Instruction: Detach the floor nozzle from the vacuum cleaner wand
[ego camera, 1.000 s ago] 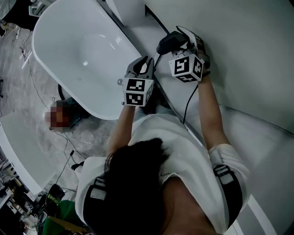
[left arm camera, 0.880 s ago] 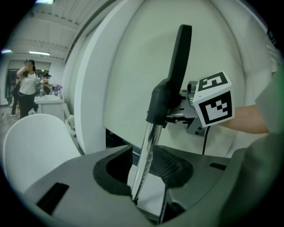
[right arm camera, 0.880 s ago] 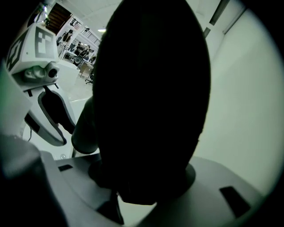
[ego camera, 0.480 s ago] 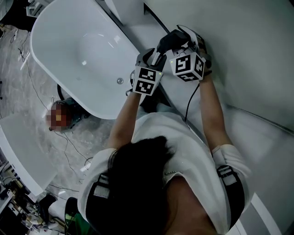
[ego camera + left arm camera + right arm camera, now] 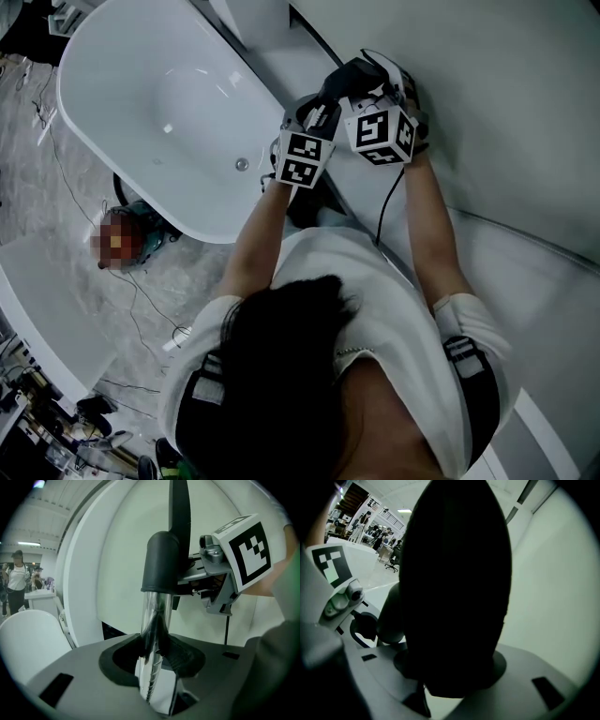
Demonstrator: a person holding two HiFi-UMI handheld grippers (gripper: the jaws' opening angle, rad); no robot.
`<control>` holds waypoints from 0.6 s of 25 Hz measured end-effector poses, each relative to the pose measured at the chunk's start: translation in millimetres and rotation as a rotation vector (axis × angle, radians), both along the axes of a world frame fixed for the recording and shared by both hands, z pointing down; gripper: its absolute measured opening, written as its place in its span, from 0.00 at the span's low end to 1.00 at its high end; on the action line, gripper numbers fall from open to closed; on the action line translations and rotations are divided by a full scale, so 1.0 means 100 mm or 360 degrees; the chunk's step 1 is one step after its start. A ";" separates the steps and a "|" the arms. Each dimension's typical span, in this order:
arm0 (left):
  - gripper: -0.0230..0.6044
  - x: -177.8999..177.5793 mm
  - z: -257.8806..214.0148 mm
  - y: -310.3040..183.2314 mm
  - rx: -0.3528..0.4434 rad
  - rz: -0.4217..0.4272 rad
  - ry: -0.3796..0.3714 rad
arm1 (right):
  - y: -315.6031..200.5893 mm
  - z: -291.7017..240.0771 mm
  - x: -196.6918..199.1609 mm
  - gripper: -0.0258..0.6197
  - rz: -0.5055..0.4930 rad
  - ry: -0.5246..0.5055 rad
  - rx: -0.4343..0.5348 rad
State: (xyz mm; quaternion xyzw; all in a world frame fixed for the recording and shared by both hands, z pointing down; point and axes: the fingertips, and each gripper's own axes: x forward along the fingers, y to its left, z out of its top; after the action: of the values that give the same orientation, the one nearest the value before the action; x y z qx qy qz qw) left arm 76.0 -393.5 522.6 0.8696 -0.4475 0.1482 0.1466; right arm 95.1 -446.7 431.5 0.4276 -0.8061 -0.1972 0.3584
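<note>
Beside the bathtub, your left tool has just been closing, pinching the chrome wand; your right tool clamps the black vacuum body.

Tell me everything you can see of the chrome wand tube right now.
The wand tube is shiny, mirror-like metal, upright, capped by a dark collar. It stands between the jaws of the left gripper, which have just been closing and look pressed on both its sides. The right gripper clamps the dark body above the collar.
</note>
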 end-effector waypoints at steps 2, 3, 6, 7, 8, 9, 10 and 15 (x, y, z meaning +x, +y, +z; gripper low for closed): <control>0.28 0.00 0.00 -0.01 0.0003 0.0000 0.0013 | -0.01 -0.01 0.01 0.36 0.0022 -0.0025 0.0025; 0.28 -0.01 0.01 -0.01 0.0003 0.0000 0.0017 | -0.01 -0.02 0.01 0.36 0.0030 -0.0033 0.0033; 0.28 -0.01 0.03 0.01 -0.0006 0.0005 0.0034 | 0.02 -0.03 0.01 0.36 0.0050 -0.0031 0.0066; 0.28 -0.02 0.03 0.01 -0.0011 0.0005 0.0048 | 0.04 -0.04 0.01 0.36 0.0063 -0.0035 0.0086; 0.29 -0.02 0.04 0.02 -0.0020 0.0003 0.0070 | 0.04 -0.05 0.02 0.36 0.0080 -0.0048 0.0103; 0.29 -0.03 0.04 0.01 -0.0032 0.0000 0.0095 | 0.04 -0.06 0.02 0.36 0.0097 -0.0063 0.0114; 0.29 -0.03 0.04 0.01 -0.0043 -0.0001 0.0115 | 0.04 -0.06 0.02 0.36 0.0108 -0.0073 0.0116; 0.29 -0.01 0.03 0.02 -0.0060 0.0022 0.0130 | 0.05 -0.06 0.05 0.36 0.0142 -0.0089 0.0088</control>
State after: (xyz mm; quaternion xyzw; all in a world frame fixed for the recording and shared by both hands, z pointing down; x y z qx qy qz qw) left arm 75.4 -391.1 525.6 0.8752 -0.4321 0.1219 0.1801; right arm 100.2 -441.5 425.2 0.4782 -0.7902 -0.1912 0.3321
